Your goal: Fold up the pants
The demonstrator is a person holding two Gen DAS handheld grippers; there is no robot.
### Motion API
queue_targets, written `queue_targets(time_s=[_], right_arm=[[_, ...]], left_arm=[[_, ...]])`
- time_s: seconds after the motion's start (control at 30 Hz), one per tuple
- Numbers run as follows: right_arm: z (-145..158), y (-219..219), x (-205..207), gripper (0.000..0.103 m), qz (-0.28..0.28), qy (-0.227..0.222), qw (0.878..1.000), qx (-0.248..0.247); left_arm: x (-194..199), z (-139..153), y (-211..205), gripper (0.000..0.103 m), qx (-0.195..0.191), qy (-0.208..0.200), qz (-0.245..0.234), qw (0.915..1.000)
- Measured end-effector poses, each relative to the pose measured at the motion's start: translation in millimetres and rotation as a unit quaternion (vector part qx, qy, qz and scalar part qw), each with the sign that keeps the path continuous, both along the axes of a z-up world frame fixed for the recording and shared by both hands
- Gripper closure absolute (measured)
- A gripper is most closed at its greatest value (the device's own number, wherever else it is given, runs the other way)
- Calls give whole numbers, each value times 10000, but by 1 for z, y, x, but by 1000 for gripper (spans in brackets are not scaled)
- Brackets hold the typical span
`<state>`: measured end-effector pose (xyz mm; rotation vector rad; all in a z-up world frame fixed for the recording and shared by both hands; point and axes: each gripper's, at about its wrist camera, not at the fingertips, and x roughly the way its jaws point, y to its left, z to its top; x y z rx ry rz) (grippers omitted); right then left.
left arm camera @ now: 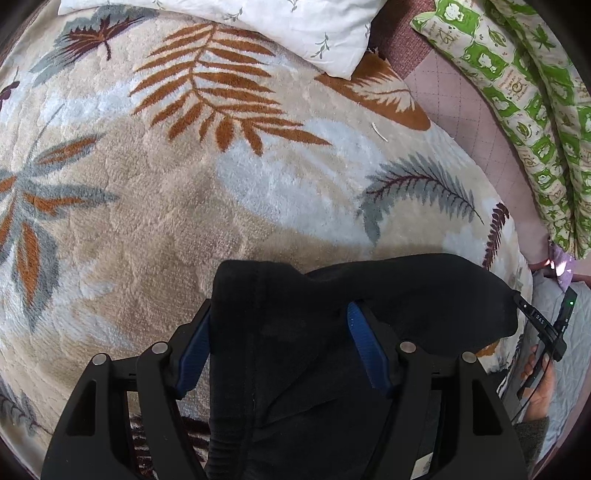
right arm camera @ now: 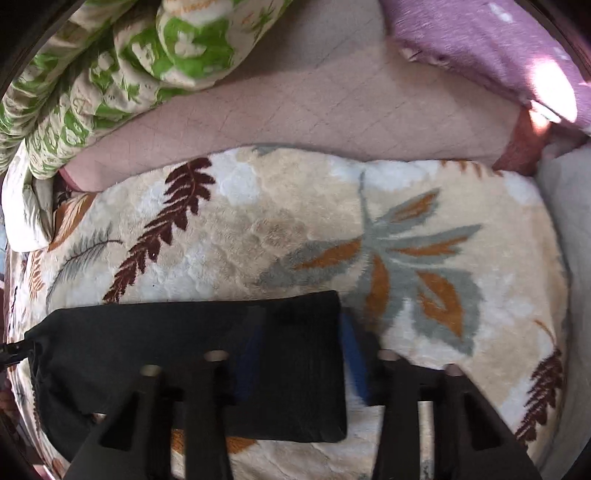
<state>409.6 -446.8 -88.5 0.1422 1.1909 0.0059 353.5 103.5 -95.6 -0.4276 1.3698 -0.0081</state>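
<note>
The black pants (left arm camera: 295, 354) lie on a beige leaf-patterned blanket (left arm camera: 184, 206). In the left wrist view my left gripper (left arm camera: 279, 314) has its blue-padded fingers wide apart with pants fabric bunched between them, not pinched. In the right wrist view the pants (right arm camera: 192, 354) lie as a flat black band across the blanket (right arm camera: 332, 221). My right gripper (right arm camera: 299, 343) straddles the right end of the band; one blue pad (right arm camera: 352, 354) shows beside the cloth edge, the other pad is partly hidden by fabric. Its jaws stand apart.
A white leaf-print pillow (left arm camera: 258, 26) lies at the far end. A green-and-cream quilt (left arm camera: 535, 110) and a pink quilted sheet (left arm camera: 472, 122) border the blanket on the right. A purple cloth (right arm camera: 498, 48) lies beyond. The other gripper's handle and hand (left arm camera: 539, 369) show at right.
</note>
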Motion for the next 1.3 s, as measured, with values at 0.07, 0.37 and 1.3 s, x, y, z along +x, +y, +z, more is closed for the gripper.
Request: queue_targets(time_s=[0.07, 0.37, 1.3], right_arm=[[-2, 3, 1, 92, 10, 67, 9999, -124], [34, 4, -28, 95, 141, -453, 9984, -314], [61, 19, -189, 95, 643, -1279, 9887, -455]], left_arm=[[3, 2, 0, 65, 126, -3, 131, 9998], [-4, 27, 4, 78, 19, -369, 267, 9990], [-144, 87, -10, 78, 873, -2123, -377, 9726]])
